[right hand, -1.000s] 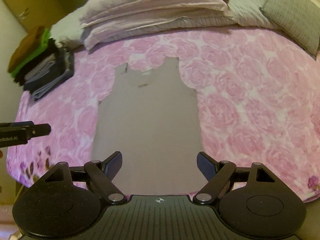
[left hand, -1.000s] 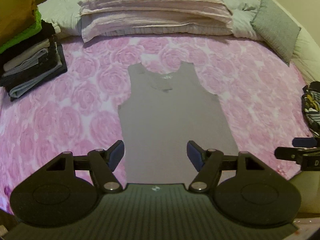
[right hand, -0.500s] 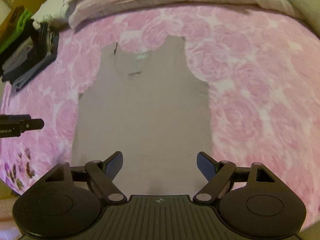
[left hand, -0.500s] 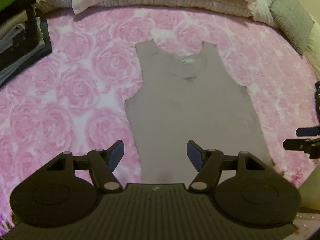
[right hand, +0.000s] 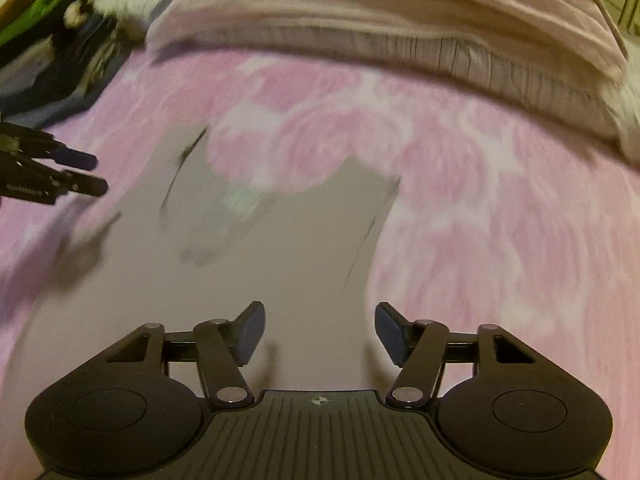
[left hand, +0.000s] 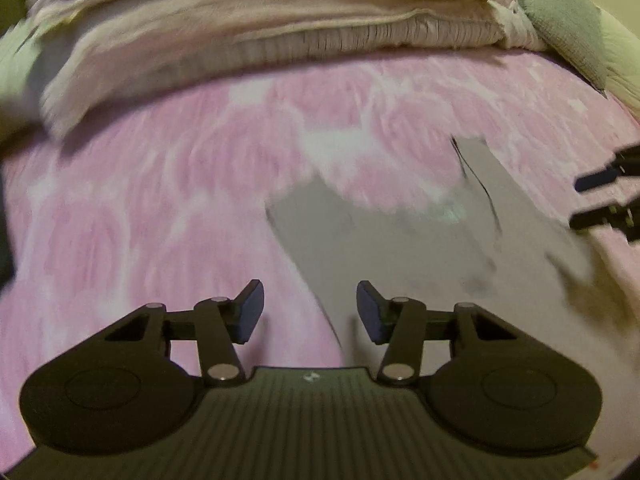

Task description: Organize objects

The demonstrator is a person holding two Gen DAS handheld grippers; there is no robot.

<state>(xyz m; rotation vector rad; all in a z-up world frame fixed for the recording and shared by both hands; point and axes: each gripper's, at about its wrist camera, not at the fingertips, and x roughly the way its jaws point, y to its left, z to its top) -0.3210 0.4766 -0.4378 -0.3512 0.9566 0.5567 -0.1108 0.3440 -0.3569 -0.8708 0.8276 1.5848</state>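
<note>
Grey tank top point(right hand: 248, 280) flat on pink rose bed point(right hand: 500, 220), both claws low over it.
We have L claw point(left hand: 310, 312) and R claw point(right hand: 318, 330) spread, empty, near the shoulder straps, prob to pinch + fold; pillows point(left hand: 260, 28) beyond.

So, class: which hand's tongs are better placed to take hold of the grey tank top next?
Probably right: the right tongs hang open directly over the grey tank top. The left tongs, also open, straddle its edge, half over the pink bedspread.
</note>
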